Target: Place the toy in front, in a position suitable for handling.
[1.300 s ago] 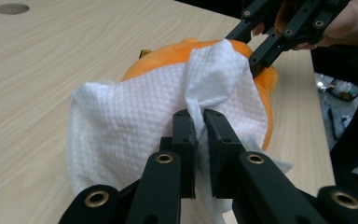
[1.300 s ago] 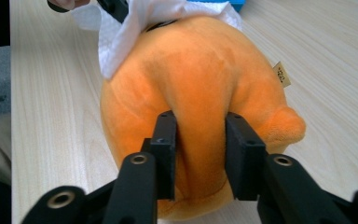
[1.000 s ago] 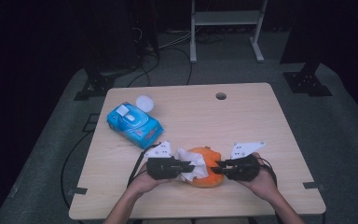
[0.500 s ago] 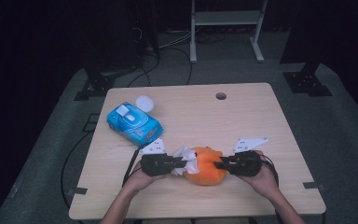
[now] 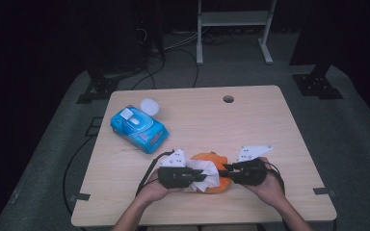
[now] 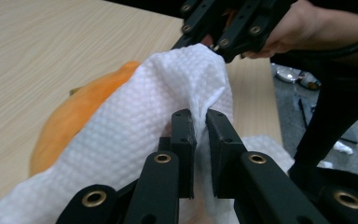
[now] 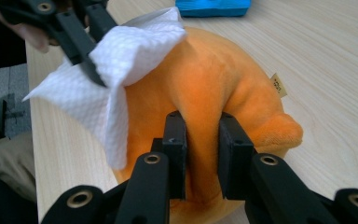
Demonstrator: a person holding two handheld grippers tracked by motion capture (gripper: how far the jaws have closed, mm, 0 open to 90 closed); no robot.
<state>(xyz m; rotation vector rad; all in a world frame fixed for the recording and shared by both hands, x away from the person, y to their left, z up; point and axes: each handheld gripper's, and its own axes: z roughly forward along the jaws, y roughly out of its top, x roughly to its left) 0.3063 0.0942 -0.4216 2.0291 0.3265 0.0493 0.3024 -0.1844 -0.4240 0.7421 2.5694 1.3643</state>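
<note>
An orange plush toy (image 5: pixel 215 161) lies near the table's front edge, between my two grippers. A white wet wipe (image 5: pixel 203 173) is draped over its left side. My left gripper (image 5: pixel 205 177) is shut on a fold of the wipe (image 6: pixel 168 112), pressing it against the orange toy (image 6: pixel 74 112). My right gripper (image 5: pixel 225 169) pinches a ridge of the toy (image 7: pixel 200 93) between its jaws and holds it from the right. In the right gripper view the wipe (image 7: pixel 116 60) covers the toy's far left side, with the left gripper's jaws on it.
A blue pack of wet wipes (image 5: pixel 138 128) lies at the table's left, with a small round white lid (image 5: pixel 150 105) just behind it. A cable hole (image 5: pixel 228 99) is at the table's back. The pack's edge (image 7: pixel 213 7) lies beyond the toy.
Both grippers have shifted slightly toward the front edge with the toy; the left gripper and wipe have moved over the toy's left side.
</note>
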